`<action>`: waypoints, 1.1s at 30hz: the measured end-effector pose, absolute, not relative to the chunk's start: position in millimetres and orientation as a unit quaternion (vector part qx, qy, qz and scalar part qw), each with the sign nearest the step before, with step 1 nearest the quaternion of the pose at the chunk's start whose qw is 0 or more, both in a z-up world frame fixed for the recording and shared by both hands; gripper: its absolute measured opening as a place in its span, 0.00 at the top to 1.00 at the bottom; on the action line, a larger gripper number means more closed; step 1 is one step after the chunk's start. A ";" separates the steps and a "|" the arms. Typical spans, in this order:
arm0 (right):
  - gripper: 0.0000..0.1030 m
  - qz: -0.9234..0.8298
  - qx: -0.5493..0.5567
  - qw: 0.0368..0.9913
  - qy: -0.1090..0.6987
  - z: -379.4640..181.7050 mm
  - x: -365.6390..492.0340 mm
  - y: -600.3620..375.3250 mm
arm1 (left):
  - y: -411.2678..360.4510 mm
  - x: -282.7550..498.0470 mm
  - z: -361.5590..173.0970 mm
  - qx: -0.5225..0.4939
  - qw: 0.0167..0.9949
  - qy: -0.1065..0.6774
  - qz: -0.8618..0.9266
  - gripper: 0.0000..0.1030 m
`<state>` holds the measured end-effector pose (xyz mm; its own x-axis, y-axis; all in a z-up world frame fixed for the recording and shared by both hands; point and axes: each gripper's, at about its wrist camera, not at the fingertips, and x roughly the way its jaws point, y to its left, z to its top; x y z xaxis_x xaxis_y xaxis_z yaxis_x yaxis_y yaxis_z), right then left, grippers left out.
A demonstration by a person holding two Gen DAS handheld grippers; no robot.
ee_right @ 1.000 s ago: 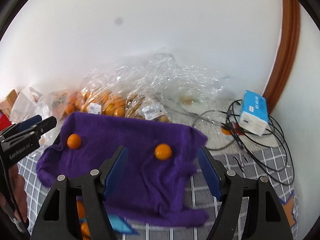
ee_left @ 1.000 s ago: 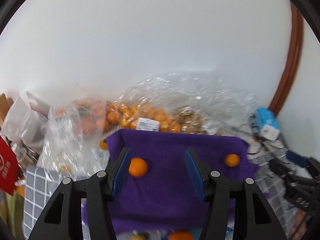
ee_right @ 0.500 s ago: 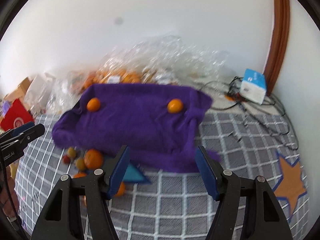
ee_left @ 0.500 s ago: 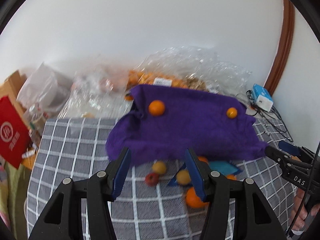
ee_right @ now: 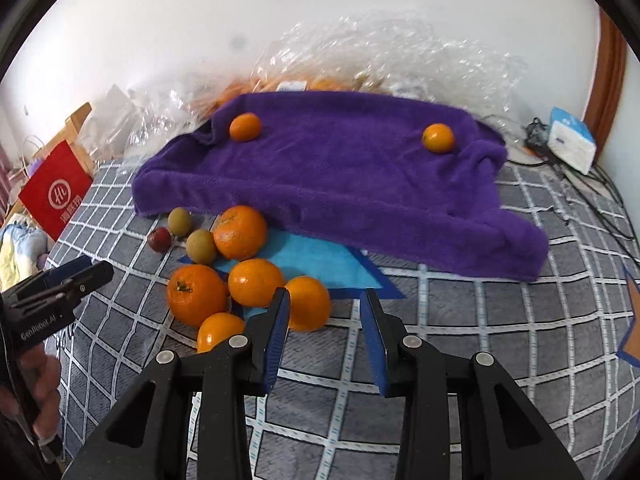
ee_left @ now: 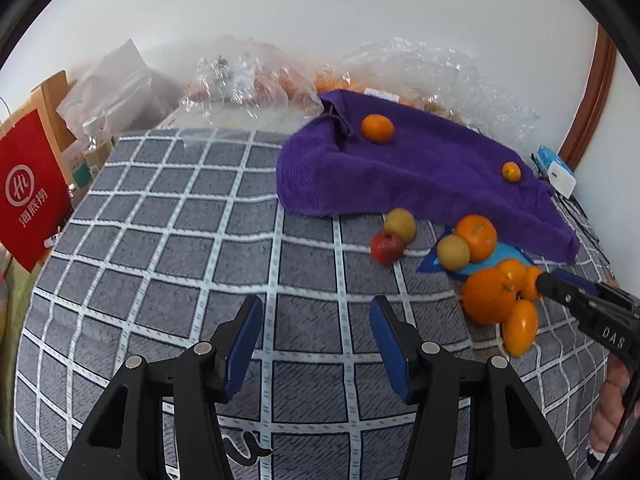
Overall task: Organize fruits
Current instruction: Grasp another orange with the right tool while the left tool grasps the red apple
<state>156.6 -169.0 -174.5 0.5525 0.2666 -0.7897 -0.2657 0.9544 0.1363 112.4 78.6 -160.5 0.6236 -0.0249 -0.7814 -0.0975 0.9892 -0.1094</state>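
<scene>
**Two grippers over a spread of fruit on a checked cloth**

The left gripper (ee_left: 316, 330) hangs with its jaws apart over bare squares of the grey checked cloth (ee_left: 168, 240) on the tabletop, nothing between them. The right gripper (ee_right: 323, 322) has just been closing its jaws; they now stand narrow but still apart and hold nothing, just beside an orange (ee_right: 308, 303) that lies behind its left finger.

The fruit lies in a loose cluster at the near edge of a purple towel (ee_right: 340, 184), partly on a blue paper shape (ee_right: 320, 260): several more oranges (ee_right: 197, 295), two yellow-green fruits (ee_right: 201, 246) and a small red fruit (ee_right: 160, 239). Two small oranges (ee_right: 245, 127) sit on top of the towel, well apart. Behind the towel, clear plastic bags (ee_right: 400, 56) hold more orange fruit against the wall.
</scene>
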 end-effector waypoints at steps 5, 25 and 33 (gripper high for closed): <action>0.65 0.159 -0.003 0.874 0.460 -182.3 162.5 -160.3 | 76.7 109.0 -168.6 -0.076 0.903 0.423 0.009 0.48; 0.68 0.119 -0.016 0.894 0.431 -192.8 136.8 -219.7 | 75.8 105.5 -168.2 -0.089 0.901 0.424 0.002 0.48; 0.69 0.114 -0.005 0.897 0.426 -196.5 141.4 -219.1 | 66.8 109.1 -169.5 -0.053 0.900 0.434 0.003 0.38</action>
